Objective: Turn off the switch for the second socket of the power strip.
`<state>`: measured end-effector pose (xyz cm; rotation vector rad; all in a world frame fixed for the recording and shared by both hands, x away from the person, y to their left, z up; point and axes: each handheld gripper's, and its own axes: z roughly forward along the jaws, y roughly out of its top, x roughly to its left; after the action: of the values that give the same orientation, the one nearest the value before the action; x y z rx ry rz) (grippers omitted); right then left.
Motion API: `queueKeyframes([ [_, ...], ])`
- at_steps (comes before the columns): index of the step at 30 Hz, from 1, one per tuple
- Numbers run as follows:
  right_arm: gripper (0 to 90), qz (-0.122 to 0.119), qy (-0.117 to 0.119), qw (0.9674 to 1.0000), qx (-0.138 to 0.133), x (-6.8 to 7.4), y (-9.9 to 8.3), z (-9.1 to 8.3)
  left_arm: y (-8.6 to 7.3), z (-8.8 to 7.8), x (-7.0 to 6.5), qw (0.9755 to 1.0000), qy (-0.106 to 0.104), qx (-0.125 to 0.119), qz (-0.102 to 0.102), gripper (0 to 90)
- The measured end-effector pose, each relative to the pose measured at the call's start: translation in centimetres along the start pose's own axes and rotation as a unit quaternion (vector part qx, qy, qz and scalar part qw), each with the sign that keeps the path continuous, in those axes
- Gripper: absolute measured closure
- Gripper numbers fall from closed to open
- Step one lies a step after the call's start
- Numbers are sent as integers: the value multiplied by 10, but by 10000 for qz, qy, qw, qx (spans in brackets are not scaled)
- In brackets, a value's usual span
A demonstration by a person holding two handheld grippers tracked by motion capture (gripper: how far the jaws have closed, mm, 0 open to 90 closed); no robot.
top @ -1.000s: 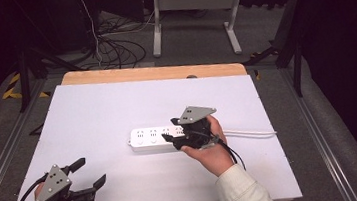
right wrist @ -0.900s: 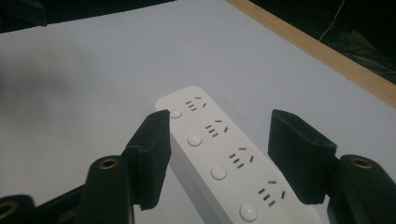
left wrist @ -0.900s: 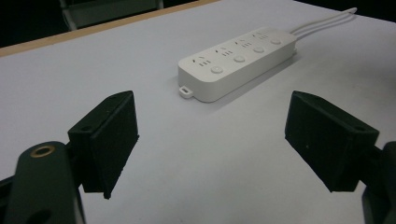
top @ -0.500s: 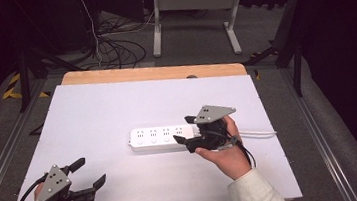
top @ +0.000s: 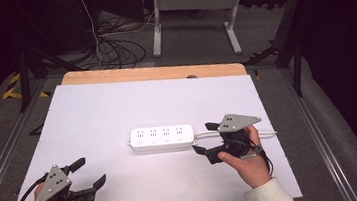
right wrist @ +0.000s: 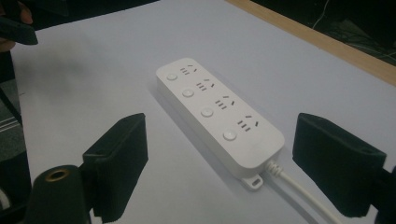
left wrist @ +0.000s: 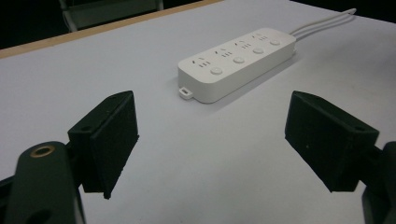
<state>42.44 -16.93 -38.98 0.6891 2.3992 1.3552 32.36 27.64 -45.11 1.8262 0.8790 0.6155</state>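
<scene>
Right gripper (top: 210, 140): jaws spread, empty, beside the cord end of the power strip (top: 162, 137).
Left gripper (top: 87, 173): jaws spread, empty, near the table's (top: 116, 102) front corner.
Power strip: lay flat mid-table, untouched.
Progress: nothing gripped; no plugs seated; all apparently left.

**Black grippers, grey plates, pale cuffs**

Each gripper, left gripper (top: 86, 174) and right gripper (top: 206, 140), has two blocky matt-black fingers (left wrist: 112, 140). Behind the fingers sits a grey three-cornered plate (top: 238, 121) with small holes; a black cable (top: 23, 199) trails off. A brass-ringed hole (right wrist: 58, 175) sits beside one finger. Both sleeves (top: 269, 197) are pale.
</scene>
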Motion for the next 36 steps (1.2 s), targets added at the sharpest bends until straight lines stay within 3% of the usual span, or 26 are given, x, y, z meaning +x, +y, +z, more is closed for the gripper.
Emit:
queueKeyframes([
  [13,191,210,-151,9994,-212,-12,-48,-20,1,-1,-1,10000,0,45,-47,175],
  [18,195,137,-120,9998,-90,-12,-66,-22,2,-2,-3,10000,15,72,-6,190],
  [25,195,359,-134,9992,-81,-13,-89,-20,3,-3,-5,9999,38,107,118,189],
  [29,195,456,-198,9987,-84,-14,-99,-19,3,-4,-5,9998,139,143,37,183],
  [32,195,478,-231,9986,-4,-14,-108,-17,2,-4,-4,9998,78,138,-105,176],
  [36,195,502,-262,9983,106,-13,-118,-16,1,-3,-5,9998,98,152,-33,167],
])
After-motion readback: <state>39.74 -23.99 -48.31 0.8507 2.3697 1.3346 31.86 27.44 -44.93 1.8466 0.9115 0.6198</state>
